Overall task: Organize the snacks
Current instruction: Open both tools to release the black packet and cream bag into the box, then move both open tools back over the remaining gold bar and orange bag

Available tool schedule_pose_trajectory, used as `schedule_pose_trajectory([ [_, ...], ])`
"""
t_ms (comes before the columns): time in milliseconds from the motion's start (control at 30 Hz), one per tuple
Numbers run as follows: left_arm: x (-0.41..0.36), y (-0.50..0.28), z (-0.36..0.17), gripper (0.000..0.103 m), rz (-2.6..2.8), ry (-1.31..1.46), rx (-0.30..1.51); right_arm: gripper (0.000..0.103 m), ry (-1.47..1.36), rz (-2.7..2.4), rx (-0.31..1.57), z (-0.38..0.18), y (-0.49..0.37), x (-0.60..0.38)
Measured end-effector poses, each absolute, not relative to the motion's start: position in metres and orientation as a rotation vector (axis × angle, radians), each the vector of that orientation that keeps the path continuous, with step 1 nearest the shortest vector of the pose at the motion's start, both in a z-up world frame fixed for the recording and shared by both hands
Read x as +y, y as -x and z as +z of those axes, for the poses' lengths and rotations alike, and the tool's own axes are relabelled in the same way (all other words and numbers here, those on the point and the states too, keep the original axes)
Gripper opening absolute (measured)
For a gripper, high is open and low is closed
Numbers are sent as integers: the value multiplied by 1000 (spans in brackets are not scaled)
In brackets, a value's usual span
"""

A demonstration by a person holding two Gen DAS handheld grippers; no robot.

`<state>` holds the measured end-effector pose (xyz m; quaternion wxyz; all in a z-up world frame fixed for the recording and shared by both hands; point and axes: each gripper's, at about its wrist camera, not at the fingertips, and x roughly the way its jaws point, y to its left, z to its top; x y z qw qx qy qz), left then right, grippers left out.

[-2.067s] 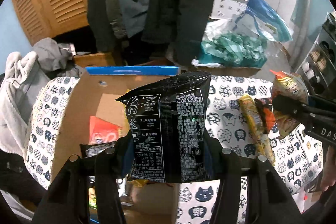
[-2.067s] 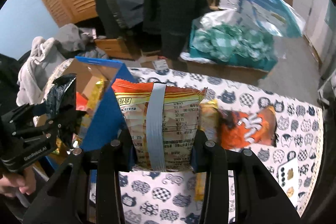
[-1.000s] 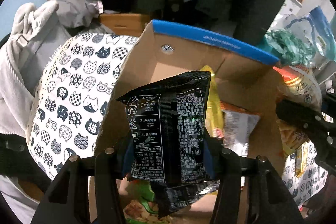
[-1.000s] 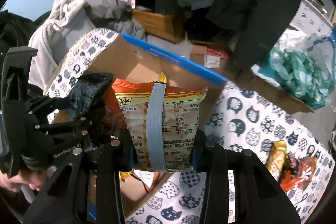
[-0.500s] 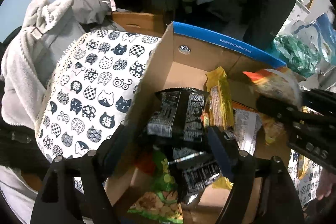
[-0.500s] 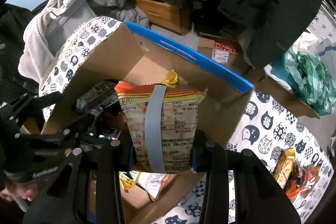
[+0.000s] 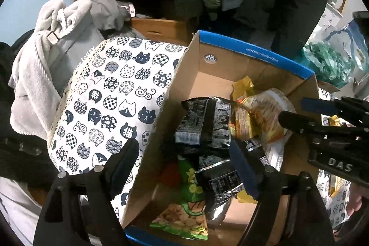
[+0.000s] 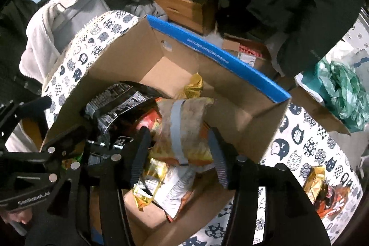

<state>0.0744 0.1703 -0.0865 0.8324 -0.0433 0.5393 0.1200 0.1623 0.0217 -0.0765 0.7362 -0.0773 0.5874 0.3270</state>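
Over the box (image 7: 253, 61), both grippers, left (image 7: 184, 160) and right (image 8: 180, 153), are spread, jaws just opened, black bag (image 7: 205, 123) and orange bag (image 8: 184, 130) released inside among snacks.

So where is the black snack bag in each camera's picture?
Left wrist: black snack bag at picture centre, inside the cardboard box, above the gripper's fingers.
Right wrist: same bag left of centre, inside the box.
Shared landmark: the box's blue rim.

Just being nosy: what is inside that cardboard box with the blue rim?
The cardboard box holds a heap of snack packets: a black packet, an orange packet, a green one, yellow wrappers. Whatever lies beneath the heap is covered.
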Motion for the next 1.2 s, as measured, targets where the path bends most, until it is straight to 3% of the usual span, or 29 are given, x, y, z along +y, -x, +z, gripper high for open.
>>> schedule_pose_trajectory([
  [100, 163, -75, -82, 82, 236, 102, 1130, 65, 136, 695, 1268, -66, -163, 7],
  [367, 125, -85, -64, 82, 147, 135, 1096, 72, 99, 587, 1227, -40, -167, -59],
  [767, 28, -106, -56, 82, 14, 60, 1099, 72, 128, 394, 1250, -46, -175, -177],
  [1200, -74, -138, -98, 82, -78, -59, 1188, 72, 110, 222, 1349, -107, -194, -279],
])
